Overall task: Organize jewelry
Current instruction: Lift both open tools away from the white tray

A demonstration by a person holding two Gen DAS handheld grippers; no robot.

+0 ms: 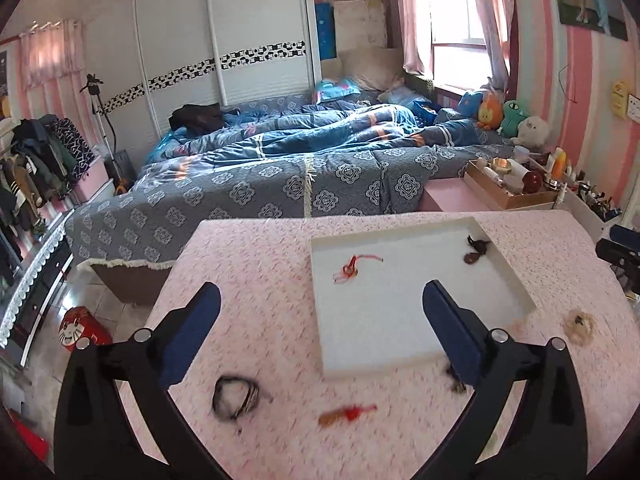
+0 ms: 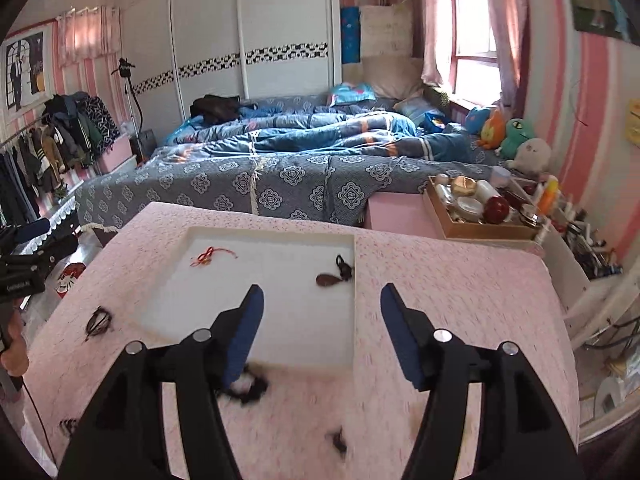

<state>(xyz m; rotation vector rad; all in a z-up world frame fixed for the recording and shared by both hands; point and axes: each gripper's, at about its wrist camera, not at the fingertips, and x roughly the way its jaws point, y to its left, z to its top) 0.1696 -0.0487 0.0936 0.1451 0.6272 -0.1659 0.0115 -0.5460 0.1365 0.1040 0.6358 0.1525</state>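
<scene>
A white tray [image 1: 380, 320] lies on the pink speckled table [image 1: 260, 260]. Inside it are a red string charm [image 1: 352, 270] and a dark brown pendant [image 1: 476, 250]. Loose on the table in front lie a black bracelet [image 1: 236, 396], a red and gold charm [image 1: 346, 414] and a beige fluffy piece [image 1: 580, 326]. My left gripper [image 1: 320, 292] hangs open above the tray's near left side with nothing between its fingers. In the right wrist view my right gripper [image 2: 323, 292] is open and empty over the tray's [image 2: 288, 320] near right edge. A dark tangled piece [image 2: 248, 388] lies below its left finger.
A bed with blue patterned covers [image 1: 280, 184] runs behind the table. A wooden box of bottles and jars [image 1: 508, 188] stands past the table's far right corner, plush toys [image 1: 516, 116] beyond it. A clothes rack [image 1: 36, 168] lines the left wall. A hand [image 2: 14, 356] holds the left gripper.
</scene>
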